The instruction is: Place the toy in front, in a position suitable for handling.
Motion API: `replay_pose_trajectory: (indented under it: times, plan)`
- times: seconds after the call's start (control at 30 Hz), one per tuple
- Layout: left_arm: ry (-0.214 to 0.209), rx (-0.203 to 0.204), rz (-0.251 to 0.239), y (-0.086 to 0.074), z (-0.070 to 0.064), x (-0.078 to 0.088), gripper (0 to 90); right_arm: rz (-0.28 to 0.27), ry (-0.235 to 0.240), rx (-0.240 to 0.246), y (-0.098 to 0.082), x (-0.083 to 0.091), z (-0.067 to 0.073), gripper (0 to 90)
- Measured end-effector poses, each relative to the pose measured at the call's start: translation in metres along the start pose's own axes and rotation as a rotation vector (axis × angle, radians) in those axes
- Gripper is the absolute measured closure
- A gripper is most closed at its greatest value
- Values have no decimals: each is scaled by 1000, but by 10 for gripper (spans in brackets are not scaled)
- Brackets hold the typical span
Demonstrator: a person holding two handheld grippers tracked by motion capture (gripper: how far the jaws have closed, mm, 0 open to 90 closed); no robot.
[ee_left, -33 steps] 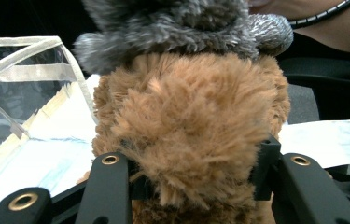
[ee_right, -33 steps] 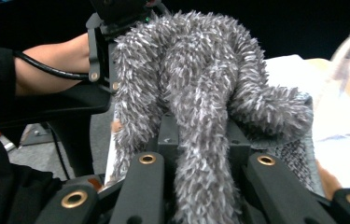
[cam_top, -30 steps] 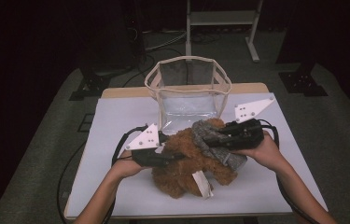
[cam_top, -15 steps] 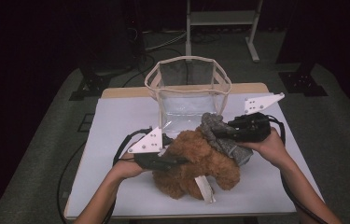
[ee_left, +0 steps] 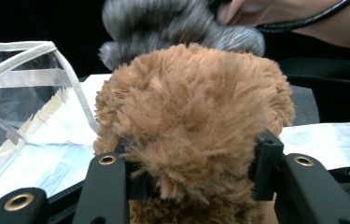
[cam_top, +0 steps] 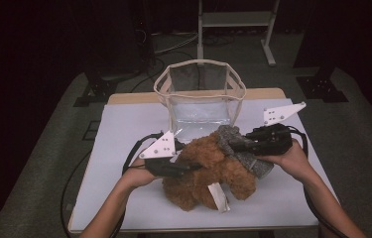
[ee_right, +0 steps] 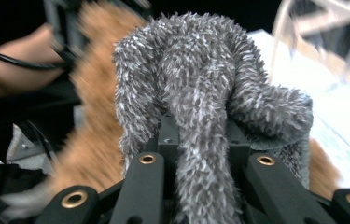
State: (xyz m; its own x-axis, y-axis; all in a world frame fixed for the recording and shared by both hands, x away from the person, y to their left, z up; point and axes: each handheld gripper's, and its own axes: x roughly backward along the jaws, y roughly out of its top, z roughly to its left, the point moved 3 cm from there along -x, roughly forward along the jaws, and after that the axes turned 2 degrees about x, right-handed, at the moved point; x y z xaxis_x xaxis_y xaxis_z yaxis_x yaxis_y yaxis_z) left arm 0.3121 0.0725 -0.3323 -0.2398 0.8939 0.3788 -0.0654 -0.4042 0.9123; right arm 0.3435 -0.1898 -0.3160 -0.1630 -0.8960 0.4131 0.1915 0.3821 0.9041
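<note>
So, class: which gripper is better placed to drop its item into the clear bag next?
Probably the right gripper: it is clamped on the grey fuzzy cloth, lifted free. The left gripper grips the bulky brown plush toy lying on the table before the clear bag.

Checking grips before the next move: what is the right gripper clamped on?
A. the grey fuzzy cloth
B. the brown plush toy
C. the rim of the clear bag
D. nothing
A: in the right gripper view, the right gripper has its jaws pinched on a fold of the grey fuzzy cloth.
</note>
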Motion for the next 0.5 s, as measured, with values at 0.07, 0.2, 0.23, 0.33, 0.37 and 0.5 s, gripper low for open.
replay_pose_trajectory:
  times: [0.07,0.2,0.23,0.33,0.37,0.5]
  plan:
    - [1,-2,13,3,1,-5,524,-2,22,20,5,-1,6,742]
    - [-25,-3,24,3,4,-13,524,37,11,10,-9,-2,8,741]
    - [-32,-4,30,3,4,-16,524,35,13,-4,-16,1,7,740]
    - [-54,-9,50,4,3,-27,523,43,-1,-52,-39,11,4,740]
    - [-59,-10,56,5,3,-31,523,48,-18,-75,-50,17,2,740]
    - [-70,-34,111,12,2,-49,516,82,-90,-135,-86,41,-4,739]
